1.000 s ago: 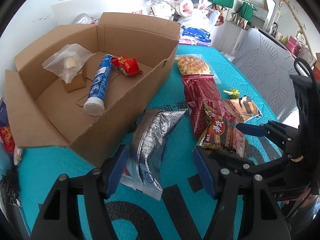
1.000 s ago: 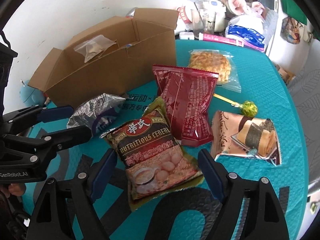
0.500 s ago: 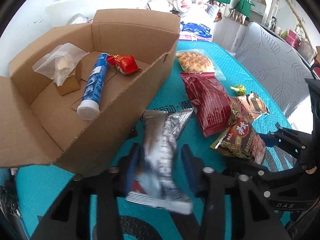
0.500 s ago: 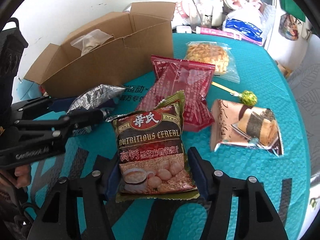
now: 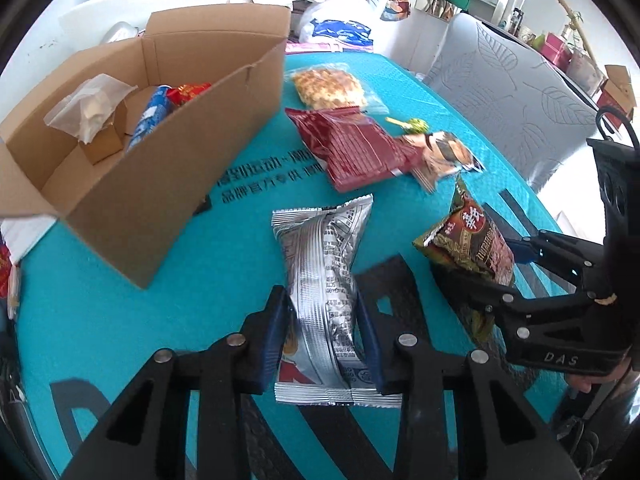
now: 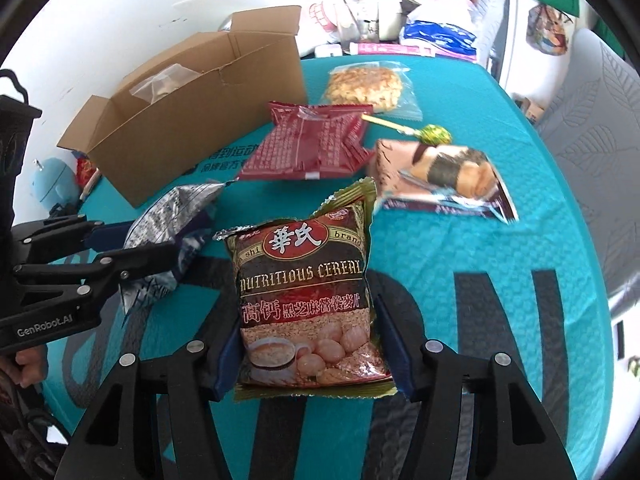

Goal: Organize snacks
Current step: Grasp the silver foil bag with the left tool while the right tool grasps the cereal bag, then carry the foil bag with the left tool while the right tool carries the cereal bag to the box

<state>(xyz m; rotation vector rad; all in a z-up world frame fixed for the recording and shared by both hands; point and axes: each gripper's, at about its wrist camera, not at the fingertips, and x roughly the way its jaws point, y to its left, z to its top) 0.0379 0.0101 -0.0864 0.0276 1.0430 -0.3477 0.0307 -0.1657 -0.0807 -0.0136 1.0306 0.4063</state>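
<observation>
With our left gripper (image 5: 323, 336) clamped on the silver packet (image 5: 326, 280) and right gripper (image 6: 306, 350) clamped on the cereal bag (image 6: 306, 292), either slick wrapper could slip free.

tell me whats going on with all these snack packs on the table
A person is sorting snacks with a handheld gripper in each hand. The left gripper is shut on a silver foil packet, and the right gripper has its jaws clamped on a brown cereal bag. An open cardboard box beside them already holds a few items. A dark red packet and other packs lie on the teal table.
</observation>
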